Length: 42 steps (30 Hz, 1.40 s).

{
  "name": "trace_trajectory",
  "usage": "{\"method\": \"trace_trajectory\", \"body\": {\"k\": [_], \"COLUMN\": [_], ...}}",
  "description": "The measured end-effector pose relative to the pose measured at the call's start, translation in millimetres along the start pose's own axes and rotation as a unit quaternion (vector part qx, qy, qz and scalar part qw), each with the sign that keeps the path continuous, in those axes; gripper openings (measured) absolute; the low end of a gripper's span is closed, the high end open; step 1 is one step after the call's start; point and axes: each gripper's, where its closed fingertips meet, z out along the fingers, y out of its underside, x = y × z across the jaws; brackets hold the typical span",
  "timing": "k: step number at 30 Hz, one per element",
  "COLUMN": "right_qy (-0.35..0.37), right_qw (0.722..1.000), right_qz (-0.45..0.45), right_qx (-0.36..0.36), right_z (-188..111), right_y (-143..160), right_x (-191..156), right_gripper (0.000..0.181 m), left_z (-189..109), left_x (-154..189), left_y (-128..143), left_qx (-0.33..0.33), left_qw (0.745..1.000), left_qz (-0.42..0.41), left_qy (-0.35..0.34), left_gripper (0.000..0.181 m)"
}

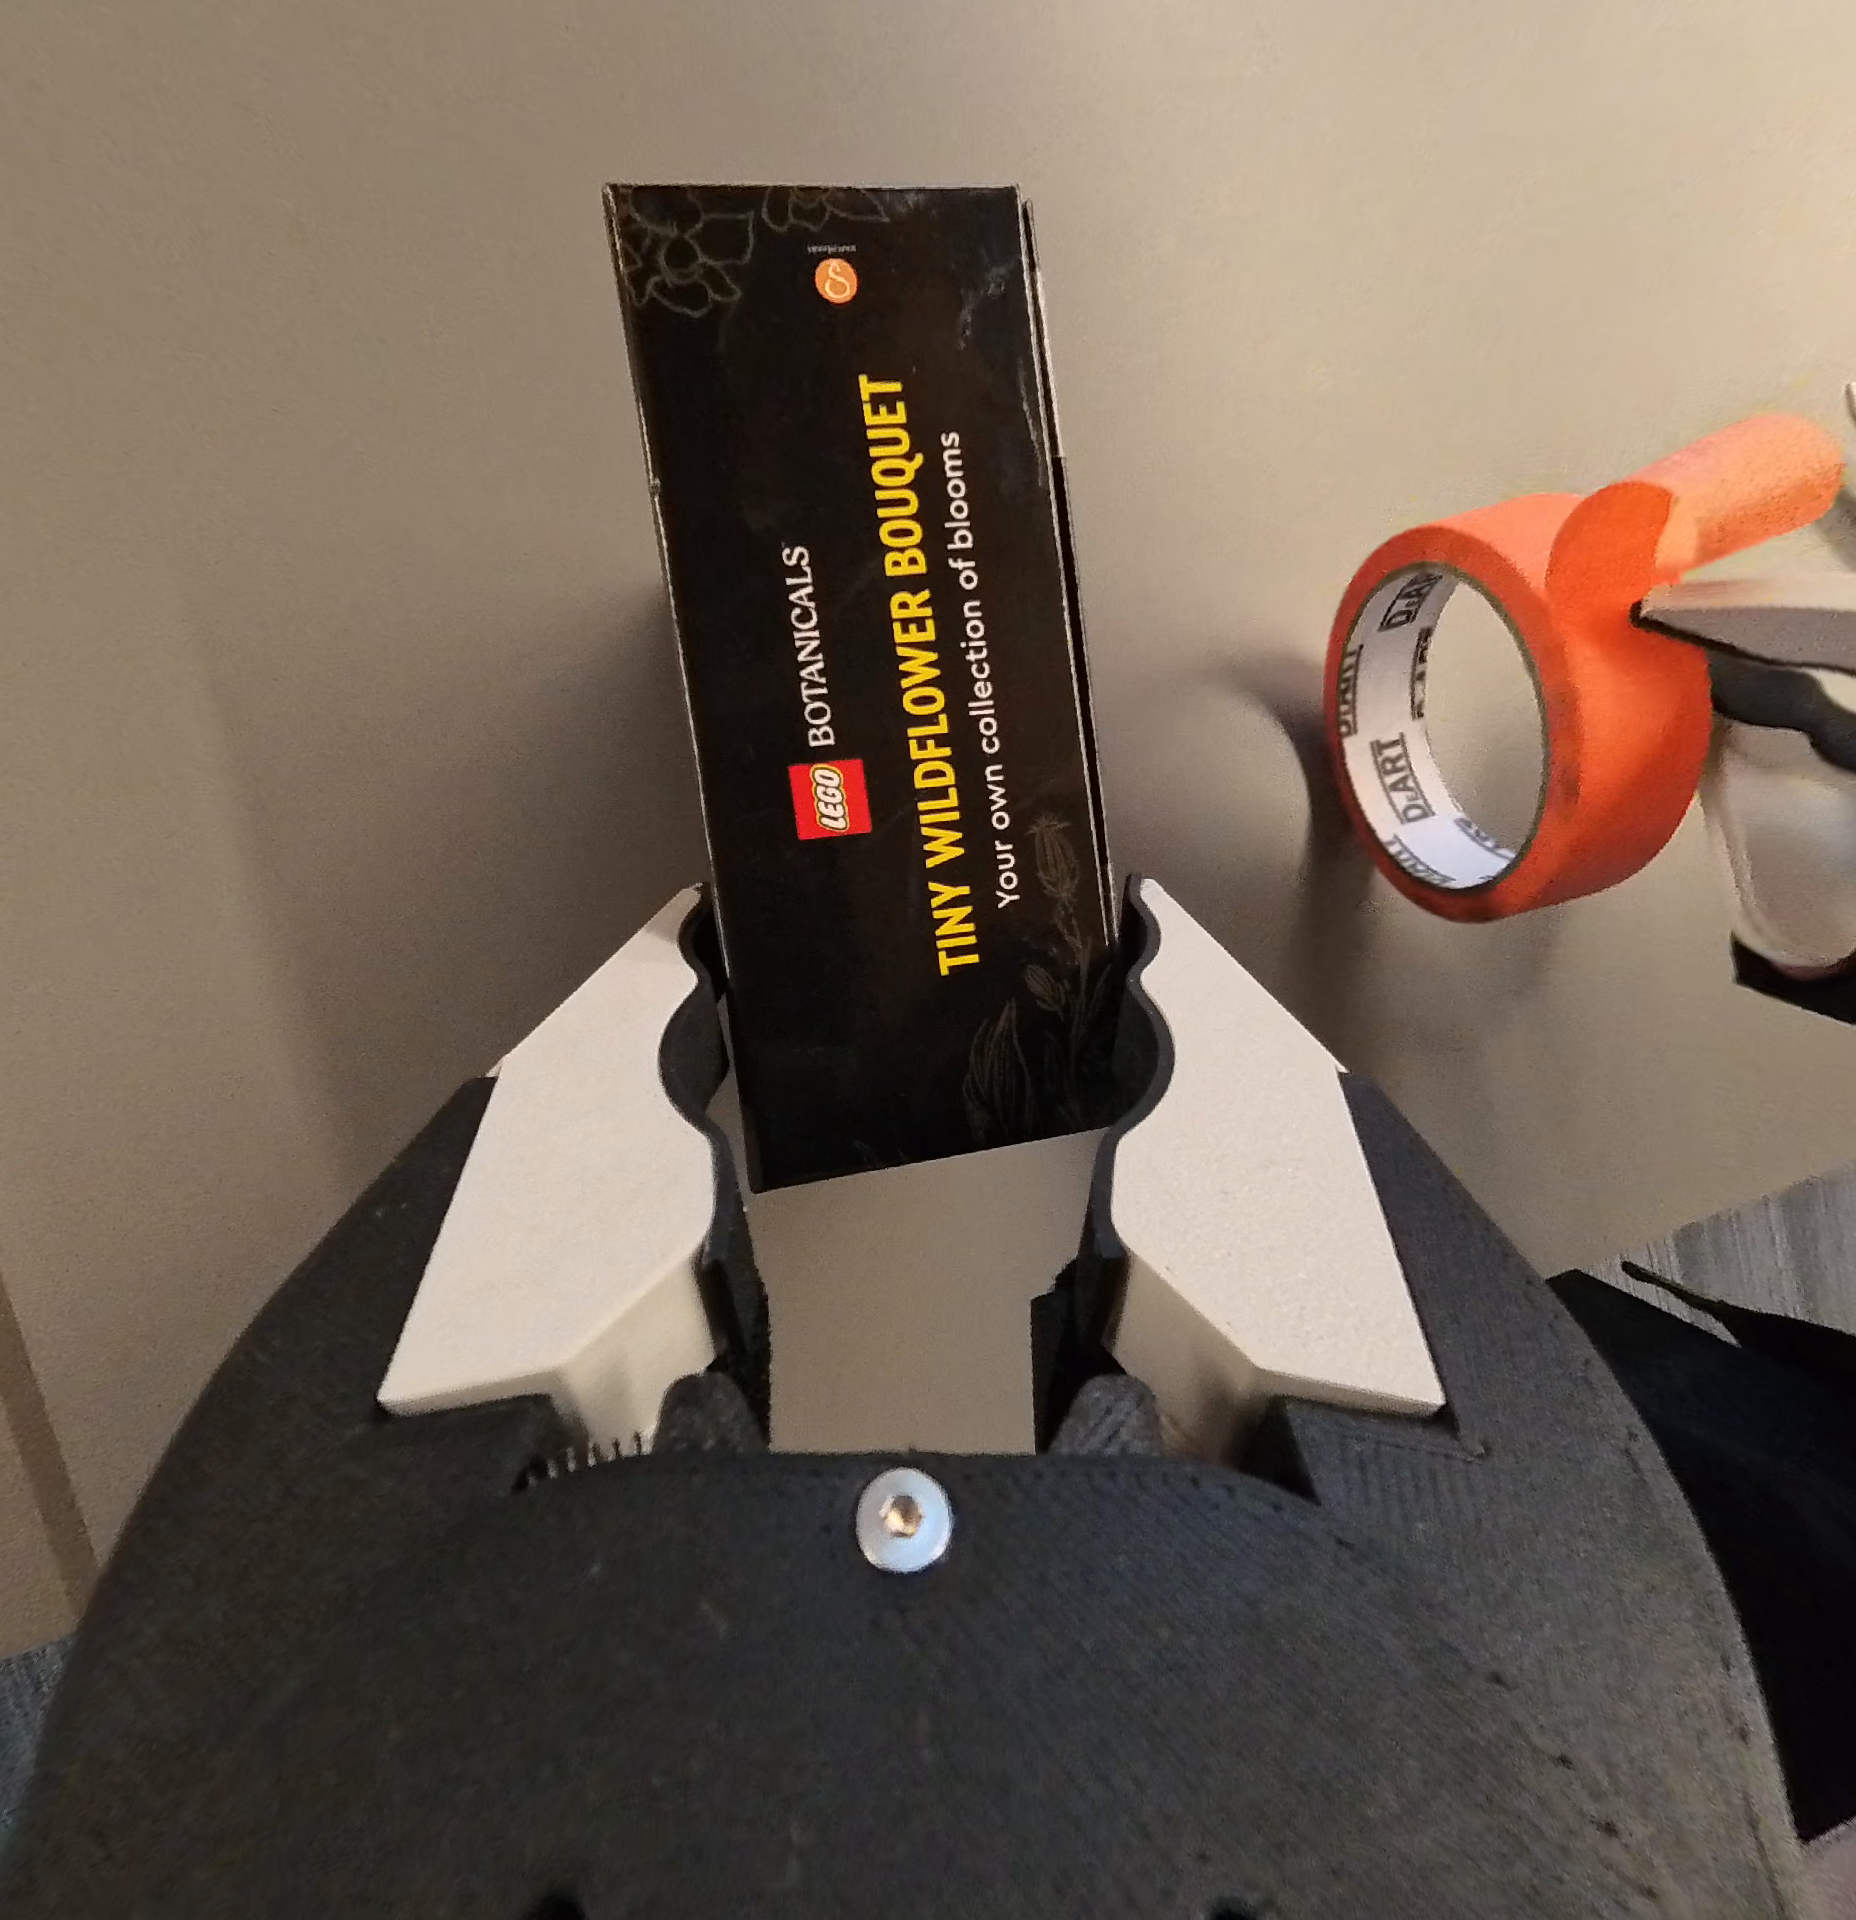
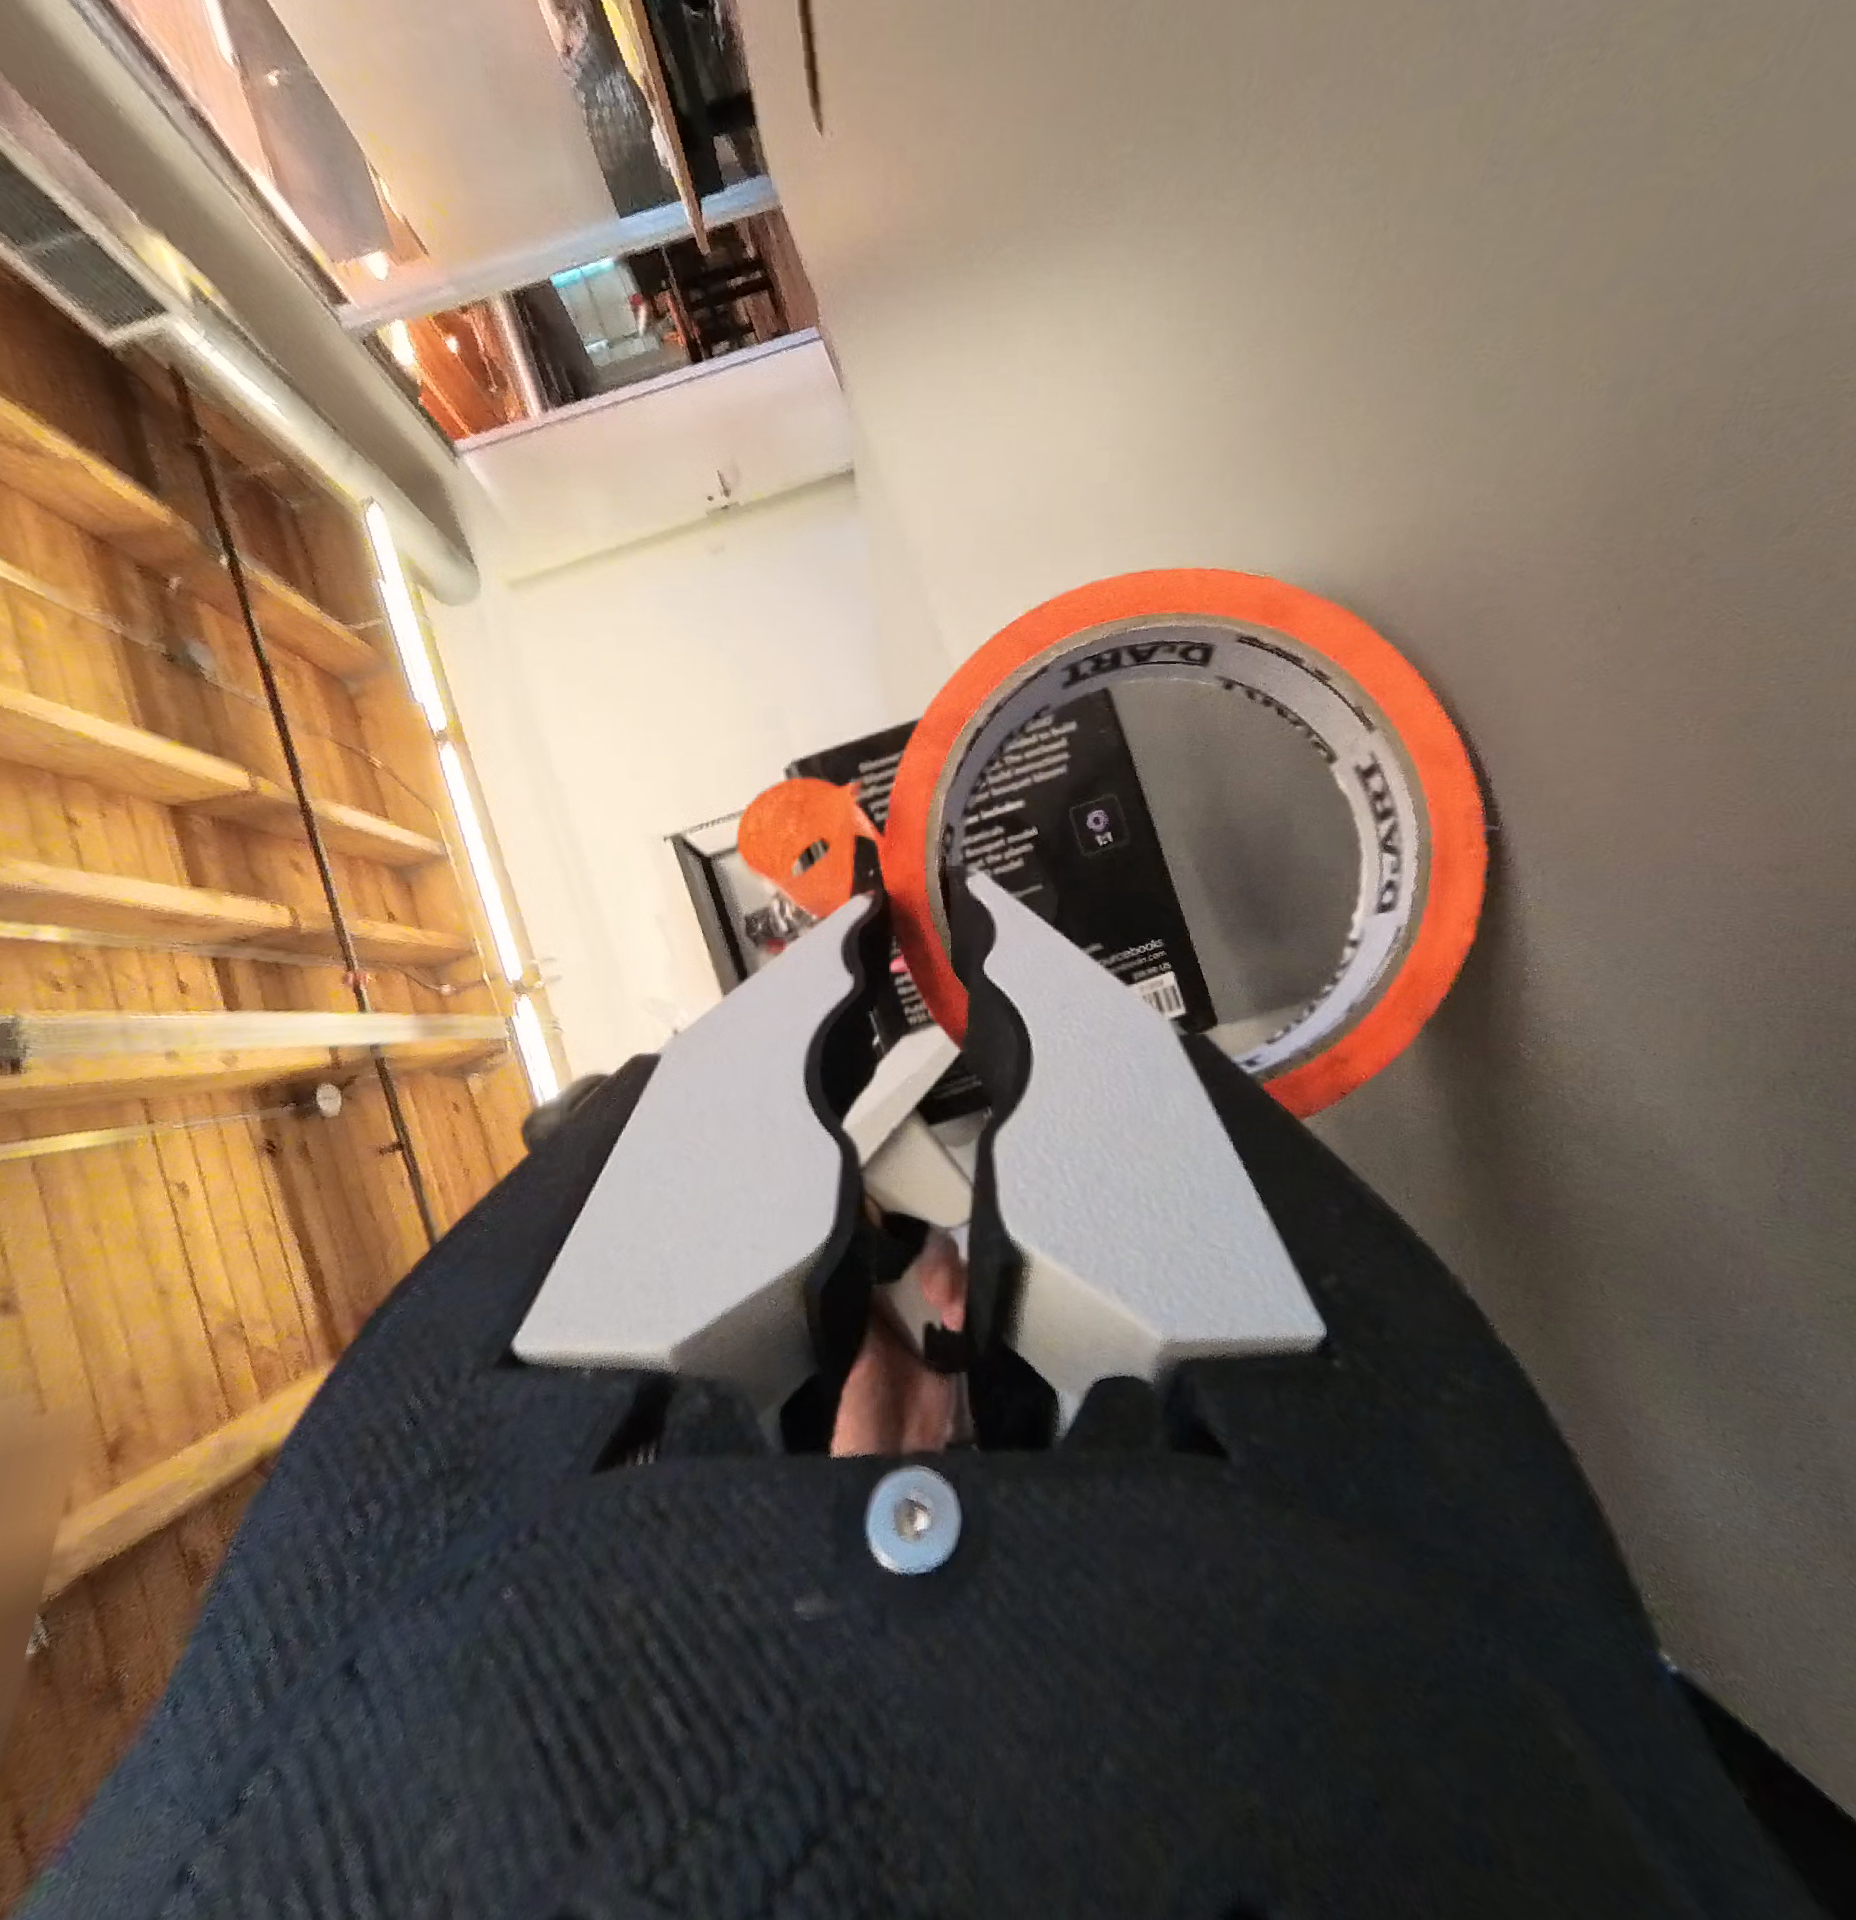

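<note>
Left gripper (image 1: 919, 904) jaws clamp a black box (image 1: 862, 623) — right gripper (image 2: 919, 894) jaws seemingly pinch an orange tape roll (image 2: 1184, 831).

From the left wrist view we look close along the fingers at a black box (image 1: 862, 665) against a grey surface (image 1: 280, 520). From the right wrist view, rolled sideways, we face an orange tape roll (image 2: 1443, 831) up close. Both views share box, roll and surface.

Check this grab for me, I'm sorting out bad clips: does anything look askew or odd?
The black box sits tilted between the left gripper fingers, leaning left at its top. The orange tape roll hangs by its wall from the right gripper, with a loose tape end curled off it. Nothing looks damaged.
</note>
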Motion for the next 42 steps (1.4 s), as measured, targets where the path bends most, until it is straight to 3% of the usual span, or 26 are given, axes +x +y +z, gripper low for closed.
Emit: {"method": "trace_trajectory", "body": {"k": [5,15,26,36,42], "right_qy": [0.008,-0.014,0.044,0.14,0.144], "right_qw": [0.998,0.997,0.987,0.933,0.902], "right_qz": [-0.059,-0.065,-0.145,-0.319,-0.394], "right_qx": [-0.023,-0.044,-0.06,-0.086,-0.097], "right_z": [-1,-13,-27,-42,-42], "right_y": [5,1,0,-2,0], "right_x": [1,-3,-5,-7,-12], "right_gripper": [0.01,0.022,0.041,0.044,0.044], "left_z": [0,0,0,0,0], "left_x": [0,0,0,0,0], "left_y": [0,0,0,0,0], "left_qx": [-0.001,-0.001,-0.001,-0.003,-0.003], "left_qw": [1.0,1.0,1.0,1.0,1.0], "left_qz": [0.001,0.002,0.0,0.001,0.001], "left_qy": [0.001,0.001,-0.001,-0.001,-0.001], "left_gripper": [0.075,0.075,0.075,0.074,0.075]}}
